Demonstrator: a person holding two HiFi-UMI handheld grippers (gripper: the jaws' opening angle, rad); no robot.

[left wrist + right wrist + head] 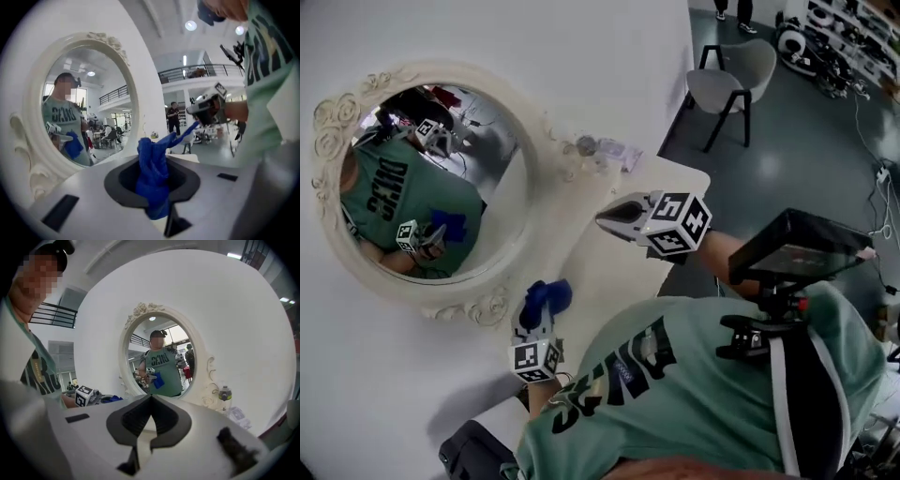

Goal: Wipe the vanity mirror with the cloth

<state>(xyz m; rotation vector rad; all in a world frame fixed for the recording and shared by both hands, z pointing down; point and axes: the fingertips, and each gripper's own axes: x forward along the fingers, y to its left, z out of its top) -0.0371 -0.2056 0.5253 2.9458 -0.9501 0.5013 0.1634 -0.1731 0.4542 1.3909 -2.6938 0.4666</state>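
1. Head view shows a white table (pixel 614 277) carrying the vanity mirror (pixel 497 187), an oval glass in an ornate white frame that stands against a white wall.
2. Facing the mirror is a person in a green shirt (pixel 694 403), whose reflection fills much of the glass.
3. Well off to the mirror's right, a grey chair (pixel 729 84) stands on the dark floor.
4. Out in front of the mirror, toward its right side and clear of the glass, is the right gripper (pixel 605 218). Its jaws are together with nothing between them.
5. By the left side of the mirror's frame is the left gripper (pixel 534 323), its jaws clamped on the cloth (pixel 547 295).
6. That cloth is blue and bunched, poking out past the jaws near the frame, short of the glass.
7. At the foot of the mirror's right side stands a small bottle (pixel 584 146).
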